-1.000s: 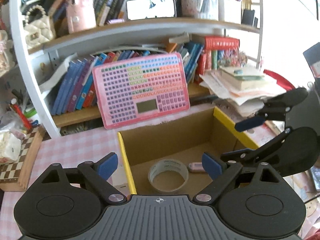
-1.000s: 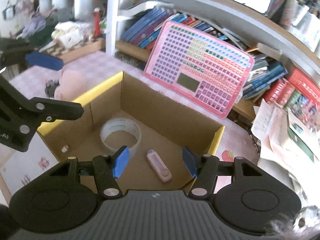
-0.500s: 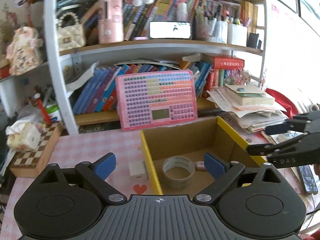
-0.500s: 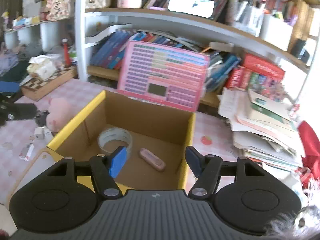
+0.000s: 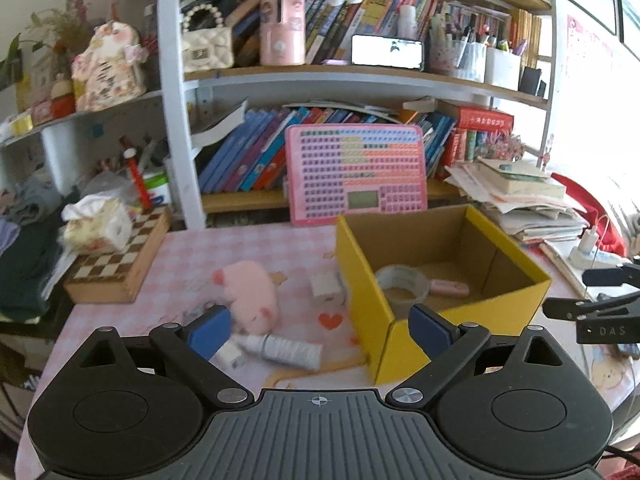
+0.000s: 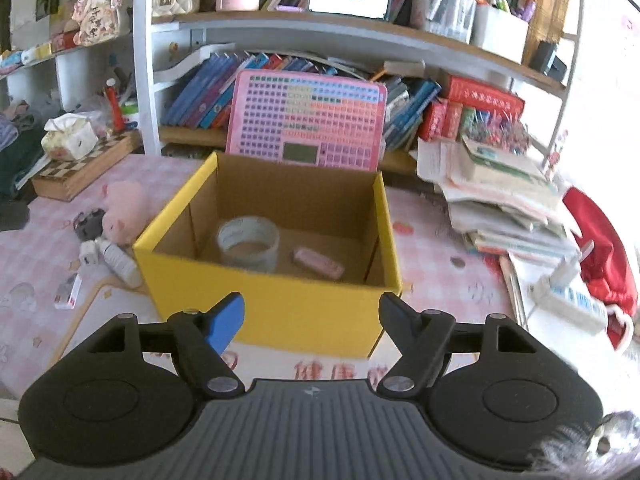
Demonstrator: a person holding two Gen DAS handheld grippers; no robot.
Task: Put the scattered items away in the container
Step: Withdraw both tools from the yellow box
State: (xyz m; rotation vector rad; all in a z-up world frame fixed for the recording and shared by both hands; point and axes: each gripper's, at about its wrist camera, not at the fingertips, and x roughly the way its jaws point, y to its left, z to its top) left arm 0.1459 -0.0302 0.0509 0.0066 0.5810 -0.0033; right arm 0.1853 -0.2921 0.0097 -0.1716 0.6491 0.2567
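Note:
A yellow cardboard box [image 5: 370, 312] [image 6: 264, 312] stands on the pink checked table. A tape roll [image 6: 248, 242] [image 5: 401, 282] and a pink stick [image 6: 319, 263] [image 5: 450, 288] lie inside it. Left of the box lie a pink plush pig [image 5: 250, 294] [image 6: 122, 212], a white bottle [image 5: 282, 350] [image 6: 119, 260], a white charger cube [image 5: 325, 286] [image 6: 89, 254] and a small packet [image 6: 67, 292]. My left gripper [image 5: 320, 332] is open and empty, above the bottle. My right gripper [image 6: 310, 316] is open and empty, before the box; it also shows in the left wrist view [image 5: 600, 296].
A pink keyboard toy [image 6: 306, 120] leans on the bookshelf behind the box. A chessboard box [image 5: 116, 264] with a tissue pack sits at the left. A pile of papers and books [image 6: 500, 196] and a white power strip [image 6: 572, 300] lie at the right.
Both grippers have pulled back from over the box toward the near side of the table. The scattered items left of the box have come into view. Both stay open.

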